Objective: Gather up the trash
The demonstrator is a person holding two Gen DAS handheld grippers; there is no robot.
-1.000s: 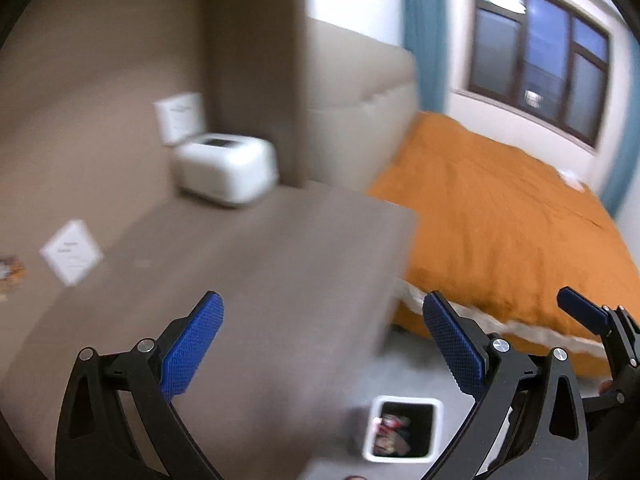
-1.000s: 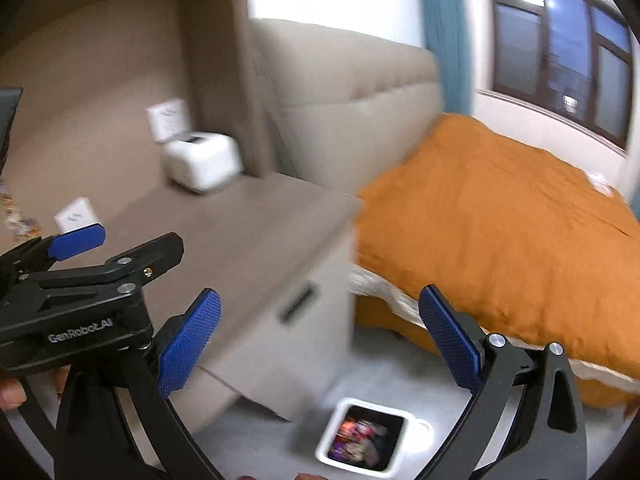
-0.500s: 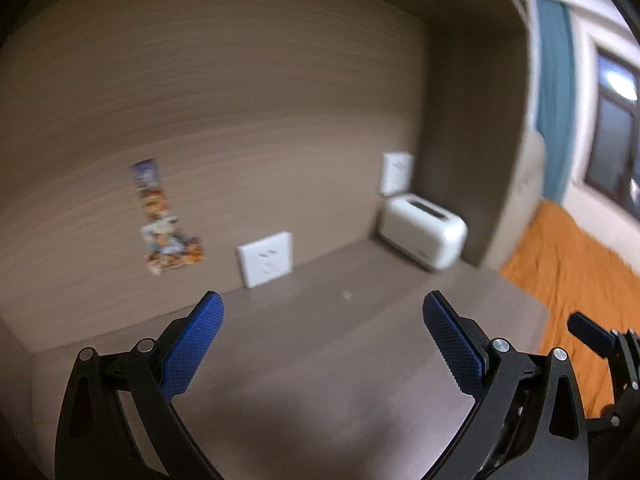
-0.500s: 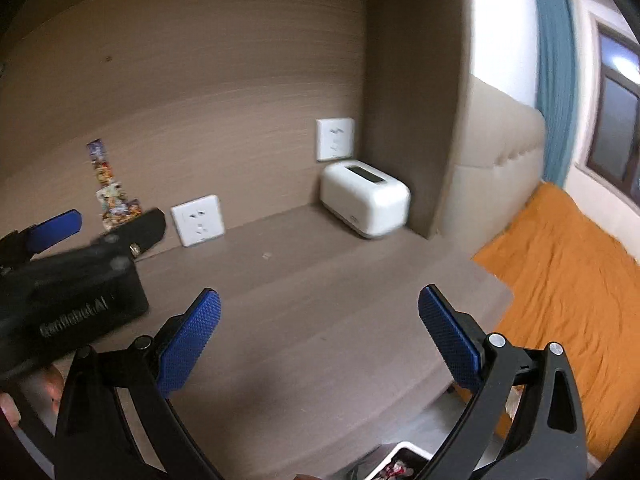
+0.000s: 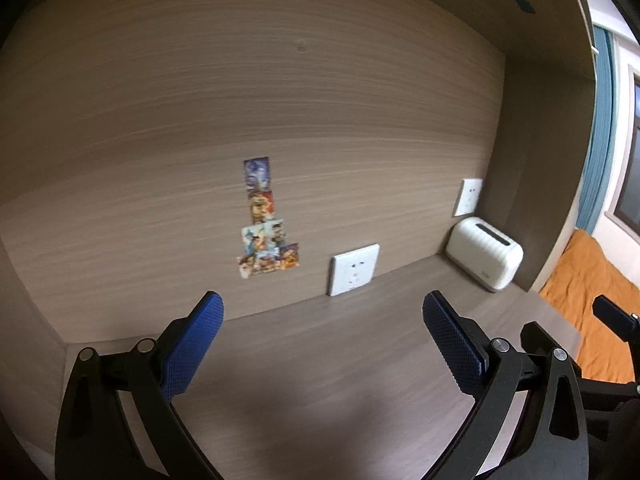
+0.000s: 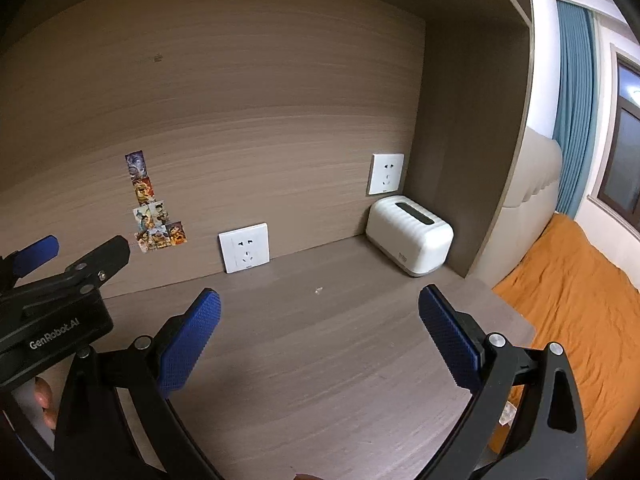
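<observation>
Both grippers empty above the desk, searching for trash.

The left gripper [image 5: 322,336] and right gripper [image 6: 319,330] hover with jaws spread wide, holding nothing. A small pale scrap [image 6: 318,290] lies on the desk [image 6: 340,360], ahead of the right gripper; next, probably lower and pinch it.

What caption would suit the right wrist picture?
Open blue-padded right gripper above a brown wooden desk, facing a white ribbed box and a tiny pale scrap.

Tiny pale speck [image 6: 319,290] on desktop [image 6: 340,344]: too small to identify. Wall stickers [image 5: 264,232] blurred, pictures unreadable.
</observation>
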